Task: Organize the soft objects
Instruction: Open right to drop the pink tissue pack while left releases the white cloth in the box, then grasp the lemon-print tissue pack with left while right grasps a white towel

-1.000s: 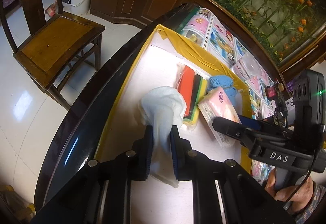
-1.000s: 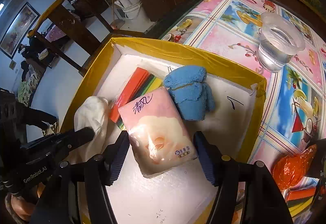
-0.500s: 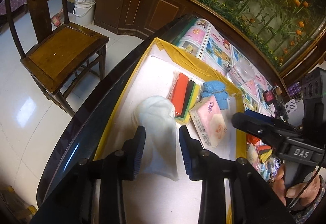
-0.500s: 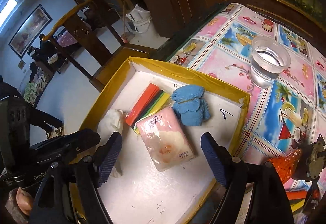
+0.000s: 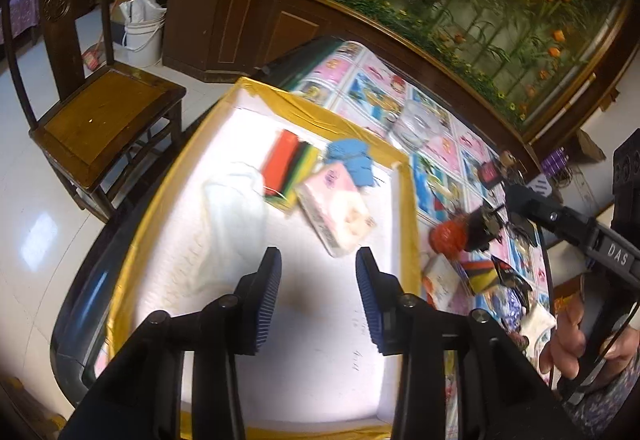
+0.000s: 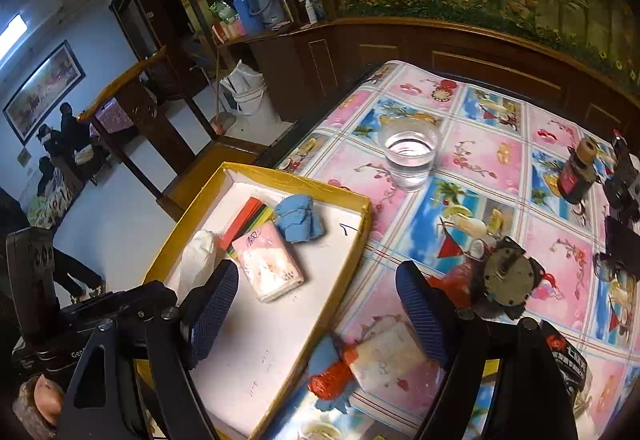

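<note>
Shallow white tray with yellow taped rim, set at the edge of a round dark table under a glossy pink-and-blue patterned cloth. Inside the tray, toward its far end: crumpled white cloth, limp and wrinkled; flat stack of felt sheets in red, black, green and yellow, wrapped in clear film; lumpy blue knitted piece; pink tissue pack, rectangular and soft-sided, touching the felt stack and just beside the blue piece. Left gripper above the bare near half of the tray, ribbed blue pads parting, nothing between them. Right gripper spread wide across the tray's right rim, empty. On the cloth beyond that rim: clear glass of water, small dark bottle, grey metal motor part, crinkled orange-red bag beside a pale flat packet. Wooden chair and white bucket on the pale tiled floor, well apart from the tray.
</note>
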The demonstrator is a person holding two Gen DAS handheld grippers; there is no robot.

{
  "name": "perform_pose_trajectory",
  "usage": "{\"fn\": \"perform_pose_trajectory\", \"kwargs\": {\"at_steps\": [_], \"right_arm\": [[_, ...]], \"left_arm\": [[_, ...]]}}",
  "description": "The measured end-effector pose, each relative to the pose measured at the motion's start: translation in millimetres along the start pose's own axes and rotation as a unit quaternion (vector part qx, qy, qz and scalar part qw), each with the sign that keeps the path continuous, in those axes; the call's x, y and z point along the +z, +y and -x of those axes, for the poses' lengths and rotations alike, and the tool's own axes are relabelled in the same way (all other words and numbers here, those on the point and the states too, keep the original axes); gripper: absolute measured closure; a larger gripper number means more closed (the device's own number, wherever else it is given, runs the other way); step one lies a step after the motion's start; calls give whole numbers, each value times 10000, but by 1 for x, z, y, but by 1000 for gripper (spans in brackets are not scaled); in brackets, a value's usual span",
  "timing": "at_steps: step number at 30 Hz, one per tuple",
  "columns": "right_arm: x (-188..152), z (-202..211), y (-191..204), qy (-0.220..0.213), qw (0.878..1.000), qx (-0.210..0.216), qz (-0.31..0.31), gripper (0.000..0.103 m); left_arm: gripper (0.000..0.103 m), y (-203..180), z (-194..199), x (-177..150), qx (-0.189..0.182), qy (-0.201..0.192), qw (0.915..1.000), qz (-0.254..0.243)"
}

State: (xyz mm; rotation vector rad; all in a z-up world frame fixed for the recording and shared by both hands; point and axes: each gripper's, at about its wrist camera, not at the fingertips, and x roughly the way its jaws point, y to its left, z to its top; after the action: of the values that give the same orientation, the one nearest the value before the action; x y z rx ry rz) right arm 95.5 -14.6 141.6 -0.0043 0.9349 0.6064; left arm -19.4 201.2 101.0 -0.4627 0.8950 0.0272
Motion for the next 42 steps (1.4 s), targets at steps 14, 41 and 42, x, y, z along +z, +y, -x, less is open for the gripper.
{"fn": "perform_pose_trajectory", "kwargs": {"at_steps": [14, 41, 42], "right_arm": [[-129, 87, -122, 266, 9941, 125, -1049, 25], [-197, 151, -232, 424, 9770, -289, -2071, 25], [-197, 151, -233, 421, 9765, -321, -2090, 25]], "left_arm": [[46, -99, -21, -67, -440, 507, 9962, -560], [22, -256, -93, -206, -196, 1679, 9148, -3668], [22, -256, -97, -203, -128, 1562, 9175, -3655]]}}
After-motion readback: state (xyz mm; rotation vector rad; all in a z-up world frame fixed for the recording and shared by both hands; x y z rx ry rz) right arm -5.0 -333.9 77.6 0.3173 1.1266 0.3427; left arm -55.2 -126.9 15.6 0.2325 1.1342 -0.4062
